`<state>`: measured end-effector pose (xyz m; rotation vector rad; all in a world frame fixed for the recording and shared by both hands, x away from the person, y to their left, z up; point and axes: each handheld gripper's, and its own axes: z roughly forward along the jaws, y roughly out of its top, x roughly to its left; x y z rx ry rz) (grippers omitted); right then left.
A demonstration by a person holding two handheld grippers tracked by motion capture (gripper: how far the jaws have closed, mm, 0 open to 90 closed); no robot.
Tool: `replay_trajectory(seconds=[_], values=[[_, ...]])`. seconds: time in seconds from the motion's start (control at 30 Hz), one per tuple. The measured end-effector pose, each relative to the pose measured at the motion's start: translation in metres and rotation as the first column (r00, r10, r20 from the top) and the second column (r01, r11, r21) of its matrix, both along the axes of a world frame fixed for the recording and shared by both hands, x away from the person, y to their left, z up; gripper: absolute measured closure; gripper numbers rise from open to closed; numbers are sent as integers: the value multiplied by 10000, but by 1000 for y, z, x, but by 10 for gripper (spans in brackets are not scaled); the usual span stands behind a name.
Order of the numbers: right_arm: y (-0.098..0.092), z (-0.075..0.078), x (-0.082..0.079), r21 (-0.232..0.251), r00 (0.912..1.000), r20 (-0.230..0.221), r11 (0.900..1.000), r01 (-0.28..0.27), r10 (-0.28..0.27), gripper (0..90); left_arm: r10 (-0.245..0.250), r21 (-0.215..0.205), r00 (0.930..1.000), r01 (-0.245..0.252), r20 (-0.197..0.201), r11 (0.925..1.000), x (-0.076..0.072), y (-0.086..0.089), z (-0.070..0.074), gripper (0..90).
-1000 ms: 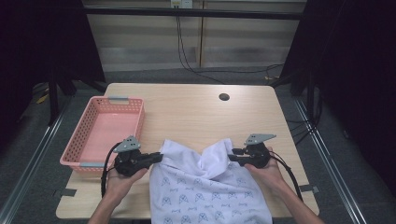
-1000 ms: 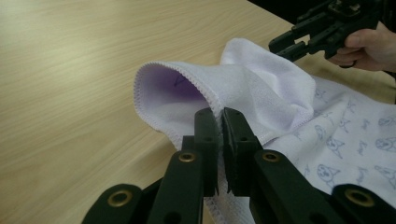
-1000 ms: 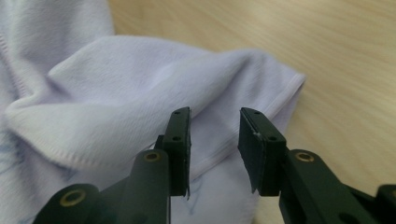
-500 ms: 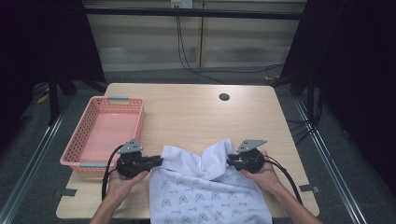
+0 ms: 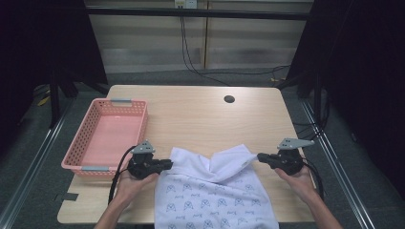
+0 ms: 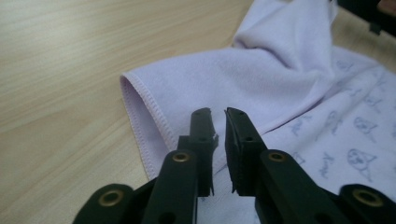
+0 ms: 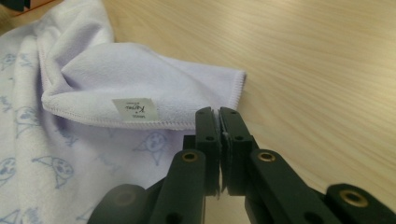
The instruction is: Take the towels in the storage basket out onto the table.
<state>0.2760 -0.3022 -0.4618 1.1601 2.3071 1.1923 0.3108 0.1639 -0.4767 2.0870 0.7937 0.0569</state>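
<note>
Pink plastic basket (image 5: pixel 105 136) sits at the worktop's (image 5: pixel 200 114) left edge. Just right of its near corner, the left gripper (image 5: pixel 166 165) lies at the left corner of the pale lilac printed towel (image 5: pixel 210 195). In the left gripper view, its jaws stand a narrow slit apart over the cloth (image 6: pixel 261 79), with nothing pinched between them; they have just been opening a little. The towel spreads along the worktop's near edge at the middle and hangs over it, with both far corners folded inward so that the plain underside shows. A white label (image 7: pixel 134 108) sits on the right fold. The right gripper (image 5: pixel 261 156) lies at the tip of that fold, toward the worktop's right edge. Its jaws have just closed and meet with nothing between them, the hem (image 7: pixel 140 122) lying just beyond their tips.
</note>
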Motion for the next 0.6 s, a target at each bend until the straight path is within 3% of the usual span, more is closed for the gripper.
replay_trajectory(seconds=[0.1, 0.2, 0.27, 0.4, 0.53, 0.6], values=[[-9, 2, -3, 97, 9997, 77, 9997, 215, -216, 874, -128, 270, 9999, 130, -98, 9995, 2, -5, -6, 720], [-15, -2, -4, 157, 9993, -45, 9992, 359, -359, 874, -387, 643, 9992, 381, 79, 9972, 4, -11, -10, 667], [-15, -5, -4, 130, 9993, -147, 9994, 333, -331, 874, -656, 698, 9978, 646, 130, 9955, 3, -14, -12, 632], [-12, -5, -3, 82, 9996, -168, 9997, 215, -214, 873, -898, 467, 9953, 881, 363, 9950, 1, -17, -9, 657], [-13, -7, -2, 145, 9994, -250, 9996, 254, -250, 872, -1023, 953, 9947, 1009, 90, 9903, 5, -22, -19, 648], [-13, -6, -2, 188, 9994, -265, 9996, 216, -211, 872, -1075, 778, 9942, 1079, -87, 9911, 8, -22, -22, 615]])
